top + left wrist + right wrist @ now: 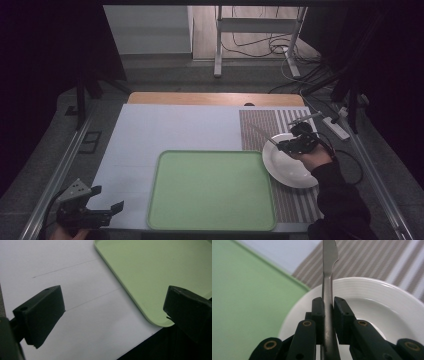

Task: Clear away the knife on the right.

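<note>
The counter [175,125] carries a pale sheet with a green tray [210,190] at its near edge and a striped placemat [260,125] on the right, where a white plate [287,167] lies, touching the tray's right rim. The high view shows the whole layout, but the knife [262,134] there is just a thin, faint sliver. The right gripper view shows it plainly: the right claw [327,315] is clamped on the knife [328,290] at its handle, above the plate [387,305], the blade reaching out over the placemat [367,260]; its tip is cut off at the frame's top. The left claw [102,200] hovers at the counter's near left corner, its jaws wide apart and empty, the tray's corner [155,285] just beside it.
</note>
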Available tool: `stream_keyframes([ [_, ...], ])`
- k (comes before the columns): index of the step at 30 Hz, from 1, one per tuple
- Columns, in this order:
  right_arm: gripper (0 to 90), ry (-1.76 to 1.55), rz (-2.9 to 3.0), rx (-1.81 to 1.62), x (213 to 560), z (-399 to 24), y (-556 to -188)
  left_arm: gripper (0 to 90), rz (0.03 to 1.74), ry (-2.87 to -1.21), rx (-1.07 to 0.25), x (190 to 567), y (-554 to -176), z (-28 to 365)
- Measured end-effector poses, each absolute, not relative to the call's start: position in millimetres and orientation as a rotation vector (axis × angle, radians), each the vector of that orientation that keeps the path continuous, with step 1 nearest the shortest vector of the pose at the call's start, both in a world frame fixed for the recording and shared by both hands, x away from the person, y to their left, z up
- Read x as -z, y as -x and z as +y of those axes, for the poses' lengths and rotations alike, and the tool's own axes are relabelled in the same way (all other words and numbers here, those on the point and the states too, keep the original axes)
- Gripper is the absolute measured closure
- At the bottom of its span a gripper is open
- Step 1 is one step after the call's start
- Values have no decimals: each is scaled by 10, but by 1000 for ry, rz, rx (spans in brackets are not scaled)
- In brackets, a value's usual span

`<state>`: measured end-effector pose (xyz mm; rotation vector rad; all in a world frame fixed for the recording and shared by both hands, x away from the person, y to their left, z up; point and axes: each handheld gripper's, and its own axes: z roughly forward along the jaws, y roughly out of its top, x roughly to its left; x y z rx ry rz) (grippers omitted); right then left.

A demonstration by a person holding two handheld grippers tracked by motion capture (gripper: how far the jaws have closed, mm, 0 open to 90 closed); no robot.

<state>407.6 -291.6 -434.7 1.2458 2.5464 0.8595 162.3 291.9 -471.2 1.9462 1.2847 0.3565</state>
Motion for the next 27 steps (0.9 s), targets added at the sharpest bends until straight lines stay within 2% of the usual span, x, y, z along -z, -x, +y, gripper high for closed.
stream_keyframes([
  [16,799,-1070,2694,-890,4443,-2459,-3590,34,1284,-1948,-358,4712,-1622,2917],
  [27,799,-1021,2795,-793,4642,-2265,-3337,34,1283,-1952,-358,4711,-1624,2915],
])
